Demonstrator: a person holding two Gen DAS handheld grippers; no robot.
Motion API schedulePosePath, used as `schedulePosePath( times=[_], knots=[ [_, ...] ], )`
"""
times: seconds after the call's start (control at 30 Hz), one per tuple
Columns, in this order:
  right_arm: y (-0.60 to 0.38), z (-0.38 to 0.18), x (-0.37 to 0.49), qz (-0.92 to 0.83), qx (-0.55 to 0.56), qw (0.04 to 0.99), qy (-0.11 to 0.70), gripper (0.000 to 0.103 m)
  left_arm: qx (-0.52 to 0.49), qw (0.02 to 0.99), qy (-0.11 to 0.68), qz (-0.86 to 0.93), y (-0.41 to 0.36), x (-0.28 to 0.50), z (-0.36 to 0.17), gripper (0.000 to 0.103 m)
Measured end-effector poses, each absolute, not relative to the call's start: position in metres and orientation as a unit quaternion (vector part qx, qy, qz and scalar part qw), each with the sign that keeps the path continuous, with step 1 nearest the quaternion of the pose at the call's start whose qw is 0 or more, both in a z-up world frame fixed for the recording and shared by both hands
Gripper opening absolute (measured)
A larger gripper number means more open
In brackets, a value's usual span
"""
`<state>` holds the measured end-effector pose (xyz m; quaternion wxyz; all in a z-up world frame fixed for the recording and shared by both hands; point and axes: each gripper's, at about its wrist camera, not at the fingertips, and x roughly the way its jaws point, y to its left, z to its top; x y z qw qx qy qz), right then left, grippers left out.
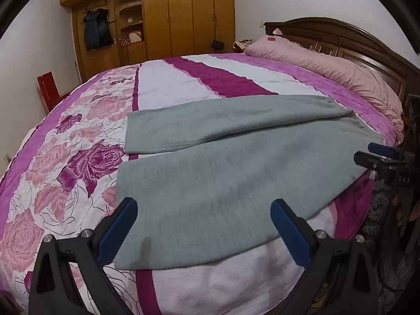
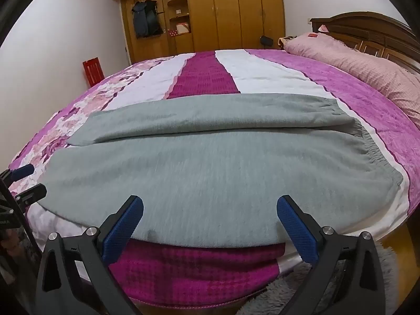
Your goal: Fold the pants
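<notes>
Lying flat on the floral pink-and-magenta quilted bedspread [image 1: 78, 136] were the grey fleece pants [image 1: 236, 162], spread along the near edge of the bed; elastic waistband sat toward the headboard end, both legs ran toward the foot end; the two legs were side by side, touching near the crotch and slightly apart at the cuffs; nearer leg's long edge ran just beside the bedspread's near edge.

Left gripper [image 1: 203, 225] hovered over the cuff end of the nearer leg, black frame with blue ribbed pads, fingers wide apart, nothing between them; cannot tell whether the pads touched the cloth.

Right gripper [image 2: 210, 223] was above the near edge of the pants closer to the waistband, fingers also wide apart, gripping nothing; each gripper showed at the margin of the other's view.

Long pink textured pillow [image 1: 328, 78] lay along the head edge of the bed against the dark carved wooden headboard [image 1: 341, 36]; pants well apart from it.

Tall yellow-brown wooden wardrobe [image 1: 170, 13] stood beyond the far edge; grey shaggy rug [image 2: 302, 288] on the floor below the near edge.
</notes>
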<state>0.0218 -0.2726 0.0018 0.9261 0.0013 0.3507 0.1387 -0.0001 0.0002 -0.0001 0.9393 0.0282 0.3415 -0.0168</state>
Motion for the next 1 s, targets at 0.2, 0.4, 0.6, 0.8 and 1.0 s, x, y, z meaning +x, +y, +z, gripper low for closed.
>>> schedulePosePath(
  times=[0.2, 0.4, 0.6, 0.8, 1.0],
  knots=[
    [-0.272, -0.002, 0.022, 0.14, 0.002, 0.926, 0.35, 0.101, 0.025, 0.939, 0.343, -0.017, 0.002, 0.001, 0.0, 0.103],
    [-0.271, -0.002, 0.025, 0.141, -0.005, 0.923, 0.358, 0.101, 0.022, 0.939, 0.342, -0.018, 0.003, 0.001, 0.0, 0.103],
    [-0.269, -0.005, 0.024, 0.14, -0.004, 0.923, 0.357, 0.101, 0.023, 0.94, 0.341, -0.014, -0.003, -0.003, 0.002, 0.103],
    [-0.267, -0.005, 0.025, 0.14, -0.005, 0.923, 0.359, 0.101, 0.016, 0.941, 0.339, -0.013, 0.001, -0.002, 0.003, 0.103],
    [-0.266, -0.006, 0.024, 0.139, -0.005, 0.923, 0.36, 0.101, 0.014, 0.94, 0.341, -0.013, 0.002, -0.001, 0.003, 0.103]
  ],
)
